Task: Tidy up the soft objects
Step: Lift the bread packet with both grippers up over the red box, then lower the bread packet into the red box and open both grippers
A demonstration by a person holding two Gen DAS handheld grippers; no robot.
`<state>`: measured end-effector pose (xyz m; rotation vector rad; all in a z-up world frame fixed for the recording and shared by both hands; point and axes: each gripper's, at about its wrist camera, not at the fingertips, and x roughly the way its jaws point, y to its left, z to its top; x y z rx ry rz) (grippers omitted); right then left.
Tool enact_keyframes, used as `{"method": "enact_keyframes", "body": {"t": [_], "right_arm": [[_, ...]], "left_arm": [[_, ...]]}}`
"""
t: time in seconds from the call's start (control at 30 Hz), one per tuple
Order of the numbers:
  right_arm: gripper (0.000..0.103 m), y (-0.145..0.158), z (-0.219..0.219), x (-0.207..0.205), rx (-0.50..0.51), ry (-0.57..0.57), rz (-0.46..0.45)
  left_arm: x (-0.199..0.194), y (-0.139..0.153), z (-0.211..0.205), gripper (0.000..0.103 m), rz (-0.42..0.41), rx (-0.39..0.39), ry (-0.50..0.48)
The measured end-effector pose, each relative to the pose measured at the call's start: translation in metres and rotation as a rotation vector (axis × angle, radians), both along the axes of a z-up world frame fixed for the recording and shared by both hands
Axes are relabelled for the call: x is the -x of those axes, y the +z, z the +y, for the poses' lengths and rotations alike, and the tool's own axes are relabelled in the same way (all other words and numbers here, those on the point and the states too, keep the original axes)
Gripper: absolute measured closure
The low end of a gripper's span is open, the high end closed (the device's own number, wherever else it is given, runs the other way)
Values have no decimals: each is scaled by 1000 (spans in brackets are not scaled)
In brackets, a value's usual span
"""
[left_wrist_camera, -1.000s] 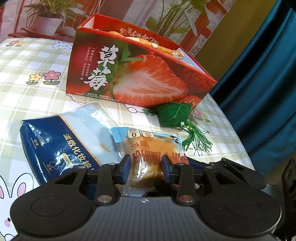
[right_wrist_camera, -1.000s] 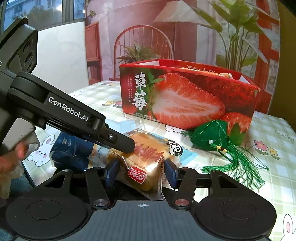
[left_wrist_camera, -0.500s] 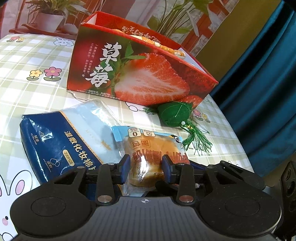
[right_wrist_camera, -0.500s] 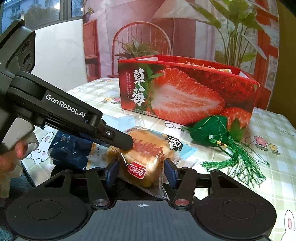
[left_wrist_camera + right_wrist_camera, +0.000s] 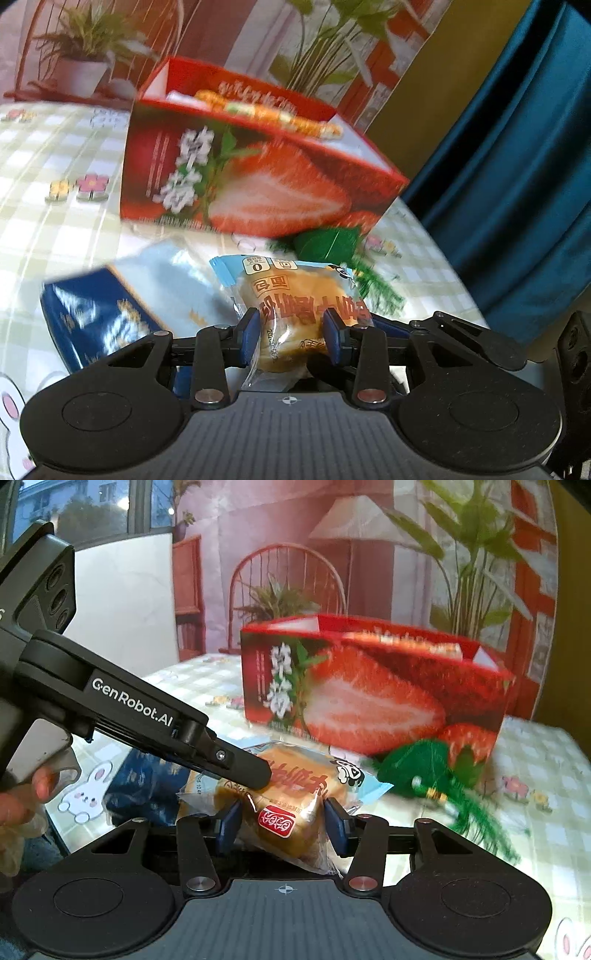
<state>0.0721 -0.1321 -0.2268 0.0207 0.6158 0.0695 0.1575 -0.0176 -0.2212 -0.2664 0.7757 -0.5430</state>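
Left gripper (image 5: 291,334) clamped on wrapped bun (image 5: 295,314); right gripper (image 5: 282,821) just closing, pads pressing same bun, near strawberry box (image 5: 369,686).

Both wrist cameras look forward and slightly down, very near the wrapped bread (image 5: 295,314) (image 5: 295,805); both show the strawberry box (image 5: 258,173) (image 5: 369,690) in the upper middle.

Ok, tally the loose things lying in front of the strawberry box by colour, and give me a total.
Blue pack of cotton pads: 1
Golden bread bun in a clear and light blue wrapper: 1
Green fabric pouch with a tassel: 1
Total: 3
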Motion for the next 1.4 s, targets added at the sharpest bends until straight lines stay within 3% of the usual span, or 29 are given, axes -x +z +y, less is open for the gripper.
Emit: {"method": "enact_keyframes", "body": {"t": [0.3, 0.67, 0.87, 0.97, 1.07, 1.4], "right_arm": [[58, 43, -10, -15, 51, 37, -104], [58, 95, -46, -85, 125, 94, -161], [58, 101, -75, -134, 85, 74, -148], [58, 98, -86, -156, 79, 62, -129], [58, 87, -91, -174, 106, 67, -100], [58, 66, -102, -192, 95, 83, 11]], "left_arm": [[-19, 58, -4, 64, -117, -13, -20], [-89, 102, -16, 64, -178, 1, -17], [-137, 104, -20, 64, -174, 13, 3], [-154, 95, -19, 64, -134, 30, 29], [-165, 85, -22, 64, -114, 0, 33], [-181, 62, -26, 64, -38, -31, -7]]}}
